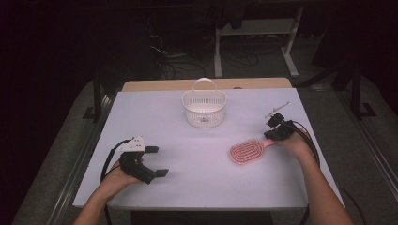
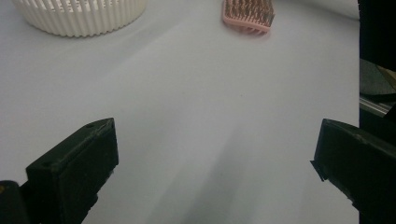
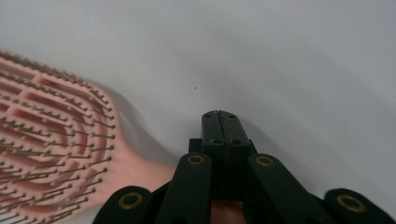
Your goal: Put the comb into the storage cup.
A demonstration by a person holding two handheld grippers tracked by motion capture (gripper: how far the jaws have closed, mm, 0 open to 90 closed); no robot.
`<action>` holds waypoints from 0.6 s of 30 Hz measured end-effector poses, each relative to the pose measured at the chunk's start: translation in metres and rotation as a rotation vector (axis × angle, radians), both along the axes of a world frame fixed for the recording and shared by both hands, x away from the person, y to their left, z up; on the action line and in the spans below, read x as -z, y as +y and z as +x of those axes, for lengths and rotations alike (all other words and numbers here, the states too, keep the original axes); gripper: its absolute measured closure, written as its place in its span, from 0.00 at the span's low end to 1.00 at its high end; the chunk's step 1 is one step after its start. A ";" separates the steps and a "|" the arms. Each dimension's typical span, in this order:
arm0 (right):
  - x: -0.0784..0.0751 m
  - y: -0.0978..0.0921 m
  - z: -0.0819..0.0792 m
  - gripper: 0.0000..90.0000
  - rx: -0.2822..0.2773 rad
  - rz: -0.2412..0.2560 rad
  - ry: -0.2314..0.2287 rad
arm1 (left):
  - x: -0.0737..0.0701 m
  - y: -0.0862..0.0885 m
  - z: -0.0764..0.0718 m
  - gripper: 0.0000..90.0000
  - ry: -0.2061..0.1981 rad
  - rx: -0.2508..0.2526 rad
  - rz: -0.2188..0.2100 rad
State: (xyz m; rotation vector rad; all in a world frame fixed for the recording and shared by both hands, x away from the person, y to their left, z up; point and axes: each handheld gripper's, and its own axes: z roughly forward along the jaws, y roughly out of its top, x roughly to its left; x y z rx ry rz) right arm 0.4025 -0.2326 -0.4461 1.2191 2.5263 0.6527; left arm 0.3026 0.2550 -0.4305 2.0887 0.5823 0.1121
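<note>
- White slotted basket (image 1: 204,108) is standing at the far middle of the table (image 1: 197,187), handle upright; one small item is lying inside it, too small to identify.
- Pink hairbrush (image 1: 247,151) is lying bristles up on the table's right half, well apart from the basket.
- Right gripper (image 1: 275,132) is pressing its jaws together over the brush handle; the handle is showing just beneath them in the right gripper view.
- Left gripper (image 1: 156,161) is resting at the near left, jaws spread wide, holding nothing.

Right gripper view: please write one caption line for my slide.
Shut right gripper pinches the handle of a pink hairbrush lying on the white table.
</note>
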 end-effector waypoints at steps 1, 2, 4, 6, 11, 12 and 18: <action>0.000 0.000 0.000 0.99 0.000 0.000 0.000 | 0.000 0.000 0.000 0.00 0.000 0.000 0.000; -0.001 -0.001 -0.002 0.99 -0.007 0.001 0.003 | 0.000 0.000 0.000 0.00 0.000 0.000 0.000; -0.001 -0.002 -0.006 0.99 -0.013 0.000 0.007 | 0.000 0.000 0.000 0.00 0.000 0.000 -0.001; -0.002 -0.004 -0.009 0.99 -0.017 -0.004 0.012 | 0.000 0.000 0.000 0.00 0.000 0.000 0.000; -0.003 -0.006 -0.018 0.99 -0.032 -0.011 0.024 | 0.000 -0.001 0.000 0.00 -0.002 0.005 0.001; -0.003 -0.007 -0.020 0.99 -0.035 -0.011 0.026 | 0.000 -0.001 0.000 0.00 -0.002 0.005 0.000; -0.003 -0.011 -0.033 0.99 -0.047 -0.012 0.032 | 0.000 -0.003 -0.001 0.00 0.001 0.007 -0.001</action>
